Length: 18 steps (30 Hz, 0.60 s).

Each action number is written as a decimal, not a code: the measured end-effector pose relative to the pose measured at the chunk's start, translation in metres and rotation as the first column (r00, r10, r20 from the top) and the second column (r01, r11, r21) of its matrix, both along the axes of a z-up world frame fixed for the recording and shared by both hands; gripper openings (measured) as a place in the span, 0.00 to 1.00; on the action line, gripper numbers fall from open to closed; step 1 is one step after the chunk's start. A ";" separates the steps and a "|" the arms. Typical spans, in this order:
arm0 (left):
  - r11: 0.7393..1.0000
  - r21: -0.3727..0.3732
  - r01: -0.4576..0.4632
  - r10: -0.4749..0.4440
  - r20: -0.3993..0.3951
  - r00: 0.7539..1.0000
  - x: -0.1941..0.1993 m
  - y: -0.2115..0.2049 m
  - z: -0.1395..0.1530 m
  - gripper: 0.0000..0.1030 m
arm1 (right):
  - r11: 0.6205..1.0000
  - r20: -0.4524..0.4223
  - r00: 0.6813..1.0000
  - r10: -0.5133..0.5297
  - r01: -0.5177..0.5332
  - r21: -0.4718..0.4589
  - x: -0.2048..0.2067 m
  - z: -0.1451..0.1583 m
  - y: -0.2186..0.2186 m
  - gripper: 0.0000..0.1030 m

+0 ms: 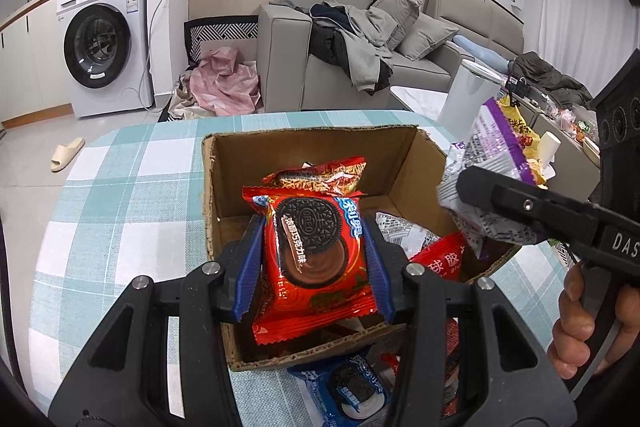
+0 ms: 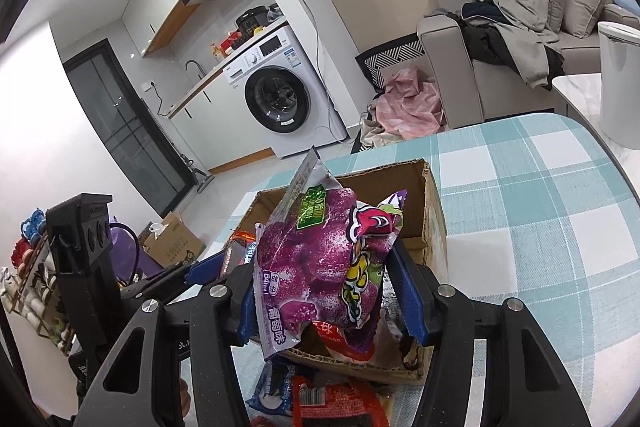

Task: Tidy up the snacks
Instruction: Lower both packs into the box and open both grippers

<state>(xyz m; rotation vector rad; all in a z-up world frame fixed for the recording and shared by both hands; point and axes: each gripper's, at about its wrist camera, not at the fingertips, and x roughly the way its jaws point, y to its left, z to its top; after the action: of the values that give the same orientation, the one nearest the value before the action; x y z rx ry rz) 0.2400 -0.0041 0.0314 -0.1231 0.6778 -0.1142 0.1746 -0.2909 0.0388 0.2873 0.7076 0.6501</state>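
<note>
My left gripper (image 1: 314, 239) is shut on a red Oreo packet (image 1: 316, 255) and holds it over the open cardboard box (image 1: 312, 143). The box holds another red snack packet (image 1: 320, 177) and a red and silver packet (image 1: 436, 259). My right gripper (image 2: 326, 267) is shut on a purple grape snack bag (image 2: 320, 267) above the same box (image 2: 434, 223). That bag also shows in the left wrist view (image 1: 492, 163), at the box's right side, with the right gripper (image 1: 520, 203) beside it.
The box stands on a table with a teal checked cloth (image 1: 120, 187). A blue Oreo packet (image 1: 344, 391) and other packets (image 2: 336, 403) lie on the table in front of the box. A grey sofa (image 1: 340, 67) and a washing machine (image 1: 104, 43) are beyond the table.
</note>
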 end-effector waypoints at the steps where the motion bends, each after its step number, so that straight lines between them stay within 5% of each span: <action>1: 1.000 0.002 0.000 0.000 -0.002 1.000 0.001 0.000 -0.001 0.43 | 1.000 0.000 1.000 0.004 -0.004 -0.008 0.001 -0.001 0.002 0.55; 8: 0.997 0.074 0.000 -0.001 0.010 1.000 0.006 -0.009 -0.008 0.43 | 0.999 0.000 1.000 -0.001 0.001 -0.039 0.002 -0.005 0.007 0.55; 18: 0.999 0.047 0.025 -0.025 -0.005 1.000 0.000 -0.010 -0.006 0.43 | 0.995 0.015 1.000 -0.020 0.021 -0.093 -0.002 -0.003 0.008 0.64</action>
<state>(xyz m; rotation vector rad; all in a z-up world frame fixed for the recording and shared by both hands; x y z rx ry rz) 0.2399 -0.0136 0.0254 -0.0693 0.6859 -0.1221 0.1727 -0.2826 0.0357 0.2032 0.7186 0.5972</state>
